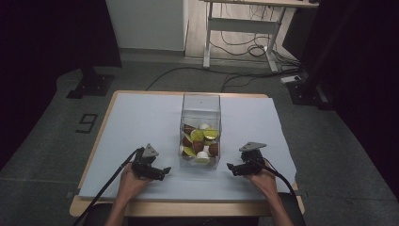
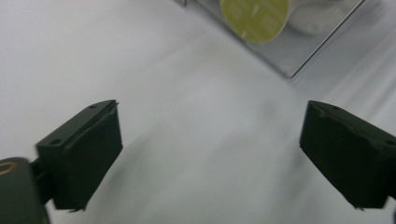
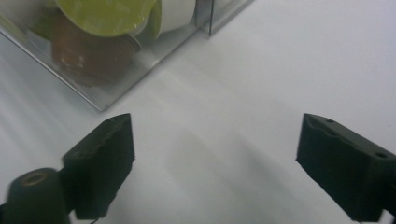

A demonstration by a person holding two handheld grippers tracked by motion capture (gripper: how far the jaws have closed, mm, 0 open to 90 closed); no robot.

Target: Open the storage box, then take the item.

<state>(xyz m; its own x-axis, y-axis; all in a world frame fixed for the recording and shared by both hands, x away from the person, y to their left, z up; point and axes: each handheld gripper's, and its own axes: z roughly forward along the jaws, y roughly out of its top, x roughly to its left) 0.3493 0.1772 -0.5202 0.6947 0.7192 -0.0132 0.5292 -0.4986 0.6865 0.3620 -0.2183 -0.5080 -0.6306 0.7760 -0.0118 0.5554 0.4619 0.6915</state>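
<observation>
A clear plastic box (image 1: 201, 101) stands in the middle of the table, partly filled with several coffee capsules (image 1: 201, 141) in green, brown and white. My left gripper (image 1: 164, 172) rests low over the sheet just left of the box's front corner, open, nothing between its jaws. My right gripper (image 1: 230, 167) sits to the right of the box, also open and empty. In the left gripper view (image 2: 210, 154) a green capsule lid (image 2: 254, 16) shows behind the box wall. In the right gripper view (image 3: 215, 158) a green lid (image 3: 105, 11) and a brown capsule (image 3: 88, 53) lie inside the box.
A pale sheet (image 1: 141, 127) covers the wooden table (image 1: 188, 209). Beyond the table's far edge are a desk frame (image 1: 244, 28), loose cables (image 1: 240, 49) on the floor and a dark stand base (image 1: 89, 84) at the left.
</observation>
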